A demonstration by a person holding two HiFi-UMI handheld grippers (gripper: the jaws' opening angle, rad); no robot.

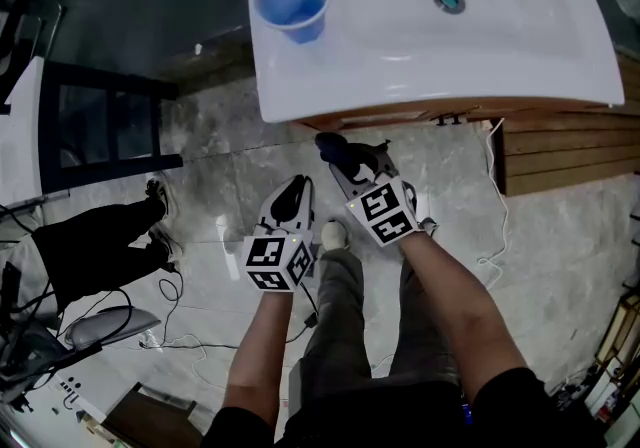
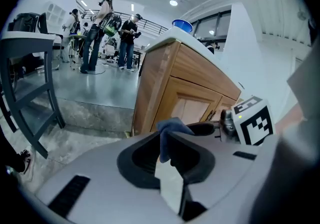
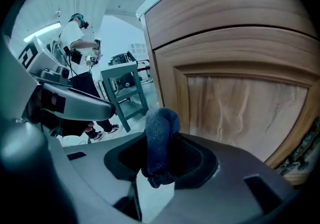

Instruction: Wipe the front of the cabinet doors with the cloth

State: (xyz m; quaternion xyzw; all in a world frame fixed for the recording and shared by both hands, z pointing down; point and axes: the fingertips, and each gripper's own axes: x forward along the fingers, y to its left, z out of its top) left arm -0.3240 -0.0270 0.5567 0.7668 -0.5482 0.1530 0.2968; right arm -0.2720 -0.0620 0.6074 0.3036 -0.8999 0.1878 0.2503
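Grey left gripper (image 1: 296, 186) and right gripper (image 1: 338, 158) bear black-and-white marker cubes (image 1: 277, 263).

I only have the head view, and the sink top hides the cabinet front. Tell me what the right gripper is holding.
Observer: The right gripper is shut on a folded blue cloth, which stands up past the jaw tips.
Operator: Now give me what it's aimed at.
Observer: A wooden door with a recessed panel is straight ahead of the cloth. I can't tell whether they touch.
Operator: Say which door that is.
Observer: The left gripper view shows two panelled doors side by side. The cloth sits in front of the one nearer the cabinet corner.
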